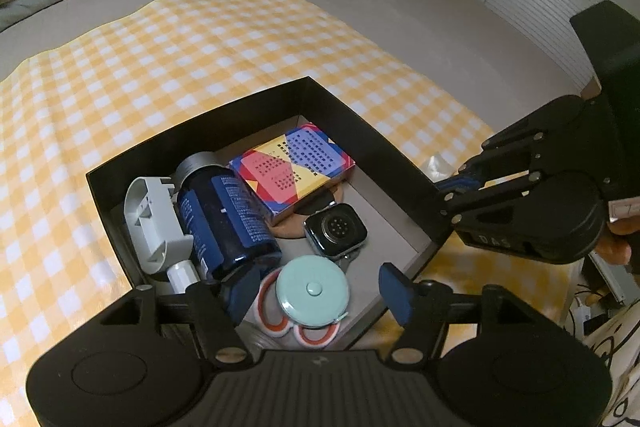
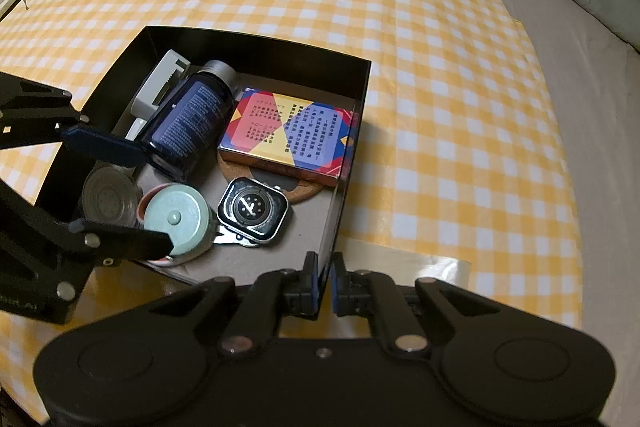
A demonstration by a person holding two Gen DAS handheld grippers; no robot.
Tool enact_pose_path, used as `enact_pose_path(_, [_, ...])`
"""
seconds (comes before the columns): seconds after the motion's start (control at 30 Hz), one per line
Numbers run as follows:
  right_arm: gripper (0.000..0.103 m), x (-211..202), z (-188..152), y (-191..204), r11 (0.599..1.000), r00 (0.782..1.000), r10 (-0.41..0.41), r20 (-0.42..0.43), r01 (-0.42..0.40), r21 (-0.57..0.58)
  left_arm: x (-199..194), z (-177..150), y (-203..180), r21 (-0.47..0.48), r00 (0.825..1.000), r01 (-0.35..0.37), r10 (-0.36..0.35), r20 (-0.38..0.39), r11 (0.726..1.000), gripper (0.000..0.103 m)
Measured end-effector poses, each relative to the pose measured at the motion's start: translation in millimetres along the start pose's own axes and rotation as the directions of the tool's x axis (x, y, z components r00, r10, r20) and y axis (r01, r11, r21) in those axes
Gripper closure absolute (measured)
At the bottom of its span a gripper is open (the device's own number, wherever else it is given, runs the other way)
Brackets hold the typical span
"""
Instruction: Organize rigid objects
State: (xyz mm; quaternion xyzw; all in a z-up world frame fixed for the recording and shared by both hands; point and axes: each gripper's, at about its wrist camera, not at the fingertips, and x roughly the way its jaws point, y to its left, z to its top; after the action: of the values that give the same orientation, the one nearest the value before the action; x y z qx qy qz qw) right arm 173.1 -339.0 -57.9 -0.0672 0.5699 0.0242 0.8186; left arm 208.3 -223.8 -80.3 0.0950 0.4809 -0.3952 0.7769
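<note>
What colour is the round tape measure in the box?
Pale mint green tape measure, clearest in the left wrist view.

A yellow-and-white checked cloth [image 1: 200, 59] lies under a black box [image 1: 240, 107] with a grey floor. At frame centre sit a dark blue bottle [image 1: 228, 215] with a silver cap and a card box [image 1: 292, 171] patterned red, blue and yellow. Lower down are a mint-green tape measure [image 1: 314, 291] and orange-and-white scissor handles [image 1: 276, 319].

Dim warm light, sharp centre (fisheye-bent edges).
</note>
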Motion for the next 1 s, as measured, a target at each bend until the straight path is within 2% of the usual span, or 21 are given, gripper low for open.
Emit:
enact_pose_path(0.13, [0.097, 0.1, -0.1, -0.1, 1.000, 1.000, -0.001, 0.000, 0.001, 0.000, -3.2, -0.2, -0.7, -0.004, 1.000, 0.000, 0.000, 0.003, 1.000, 0.030])
enact_pose_path(0.4, [0.097, 0.4, 0.1, -0.8, 1.000, 1.000, -0.002, -0.001, 0.002, 0.001, -11.7, -1.9, -1.2, -0.012, 1.000, -0.009, 0.009, 0.012, 1.000, 0.028])
enact_pose_path(0.57, [0.096, 0.5, -0.1, -2.0, 1.000, 1.000, -0.007, 0.000, 0.007, 0.008, -20.3, -1.7, -1.1, -0.016, 0.999, -0.027, 0.027, 0.027, 1.000, 0.014])
enact_pose_path(0.67, [0.096, -0.7, -0.7, -2.7, 1.000, 1.000, -0.007, 0.008, 0.007, 0.018, -28.4, -2.2, -1.5, -0.023, 0.998, -0.043, 0.044, 0.049, 0.999, 0.009])
enact_pose_path(0.73, [0.095, -7.3, -1.0, -3.3, 0.999, 1.000, -0.003, 0.030, 0.002, 0.033, -35.7, -3.3, -0.8, -0.035, 0.997, -0.053, 0.055, 0.062, 0.998, 0.003])
enact_pose_path(0.9, [0.091, -32.8, -4.8, -5.5, 0.997, 0.994, 0.008, 0.113, -0.017, 0.077, -58.3, -6.6, 2.1, -0.052, 0.990, -0.091, 0.096, 0.106, 0.994, 0.000])
enact_pose_path(1.0, [0.084, -50.0, -8.2, -2.7, 0.995, 0.987, 0.015, 0.161, -0.030, 0.094, -75.4, -10.3, 4.3, -0.075, 0.984, -0.105, 0.115, 0.136, 0.992, 0.000])
